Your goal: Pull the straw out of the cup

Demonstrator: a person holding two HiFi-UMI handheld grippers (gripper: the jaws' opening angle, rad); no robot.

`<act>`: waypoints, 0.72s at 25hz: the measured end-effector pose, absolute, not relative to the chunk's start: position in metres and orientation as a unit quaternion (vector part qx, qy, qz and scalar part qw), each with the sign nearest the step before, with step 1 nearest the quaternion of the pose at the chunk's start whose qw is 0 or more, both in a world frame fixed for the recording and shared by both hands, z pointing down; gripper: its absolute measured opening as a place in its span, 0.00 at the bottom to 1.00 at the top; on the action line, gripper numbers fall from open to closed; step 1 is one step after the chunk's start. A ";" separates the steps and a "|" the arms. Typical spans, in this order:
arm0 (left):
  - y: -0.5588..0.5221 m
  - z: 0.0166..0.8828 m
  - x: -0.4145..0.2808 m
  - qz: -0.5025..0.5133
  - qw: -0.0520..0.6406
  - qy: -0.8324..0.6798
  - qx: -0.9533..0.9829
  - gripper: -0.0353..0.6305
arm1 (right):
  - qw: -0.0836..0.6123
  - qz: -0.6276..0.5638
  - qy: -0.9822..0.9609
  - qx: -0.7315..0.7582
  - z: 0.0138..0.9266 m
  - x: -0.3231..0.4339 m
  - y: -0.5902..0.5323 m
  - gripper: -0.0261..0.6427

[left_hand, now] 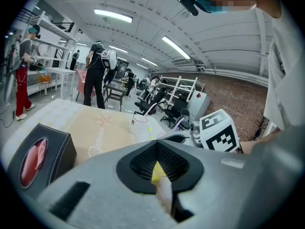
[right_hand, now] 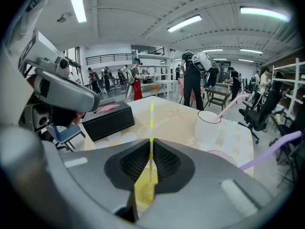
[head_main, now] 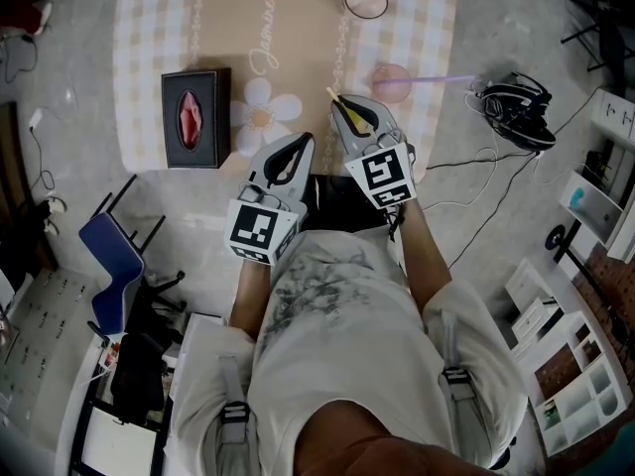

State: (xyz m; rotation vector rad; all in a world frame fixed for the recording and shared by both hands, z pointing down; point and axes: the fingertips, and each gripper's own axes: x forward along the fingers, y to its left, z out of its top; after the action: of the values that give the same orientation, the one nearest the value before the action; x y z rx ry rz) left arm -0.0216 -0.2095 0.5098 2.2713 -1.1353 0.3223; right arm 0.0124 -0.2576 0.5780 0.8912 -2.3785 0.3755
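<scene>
Left claw (left_hand: 158, 144): jaws together with nothing gripped, at the worktop's (head_main: 149, 67) near edge.
Right claw (right_hand: 150, 144): clamped on the yellow striped straw (right_hand: 151, 120), which sticks up out of the jaws, clear of any cup.
Tissue box (head_main: 195, 117): black, on the checked cloth, left of both claws.
Pink cup (head_main: 392, 82): just beyond the right claw, with a purple straw (head_main: 442, 79) slanting out to the right.
Clear cup (head_main: 366, 0): near the far edge, upright, with a pink straw (right_hand: 233, 106) leaning in it.
</scene>
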 end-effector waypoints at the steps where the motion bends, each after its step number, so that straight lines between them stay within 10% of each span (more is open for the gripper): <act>1: -0.208 0.510 -0.022 0.120 0.286 -0.424 0.851 0.06 | 0.282 0.139 -0.888 0.335 0.577 0.013 -0.257 0.08; 18: -0.195 0.487 -0.023 0.112 0.259 -0.412 0.866 0.06 | 0.251 0.107 -0.886 0.374 0.534 0.021 -0.245 0.08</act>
State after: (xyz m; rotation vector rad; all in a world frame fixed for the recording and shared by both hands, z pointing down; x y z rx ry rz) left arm -0.0233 -0.1954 0.4871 2.3467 -1.1173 0.3031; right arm 0.0212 -0.2452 0.5340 1.0181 -2.4128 0.2921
